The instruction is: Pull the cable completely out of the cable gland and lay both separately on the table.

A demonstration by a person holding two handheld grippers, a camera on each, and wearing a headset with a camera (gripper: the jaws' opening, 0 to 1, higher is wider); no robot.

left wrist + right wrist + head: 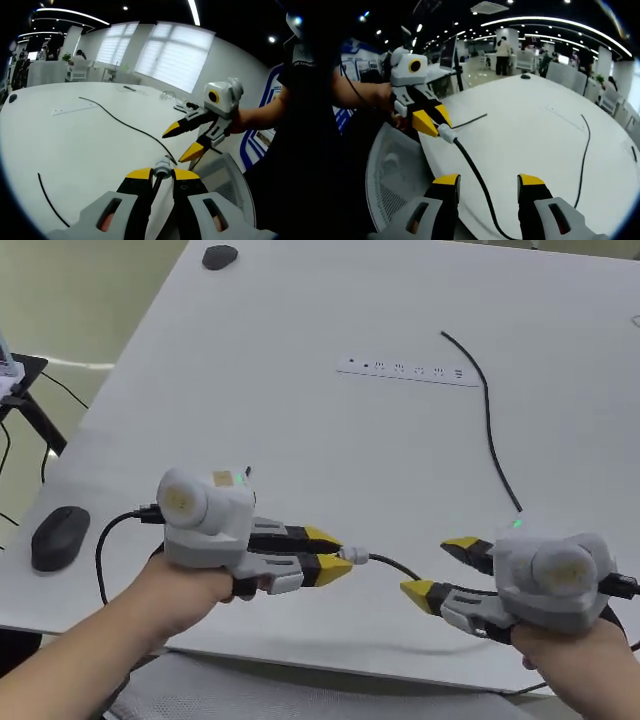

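Observation:
My left gripper (340,555) is shut on the small grey cable gland (354,555), held just above the near edge of the white table (300,440). The black cable (395,564) leaves the gland to the right and passes between the jaws of my right gripper (428,565), which is open and not touching it. In the left gripper view the gland (162,166) sits pinched between the yellow tips of the left gripper (162,174). In the right gripper view the cable (472,170) runs up between the spread jaws of the right gripper (488,181) to the gland (445,133).
A white power strip (405,370) lies at the table's middle back, and the cable's long run (490,430) curves past its right end. One dark mouse (60,537) sits at the near left, another (220,256) at the far edge. A grey mesh chair (200,680) is below the table edge.

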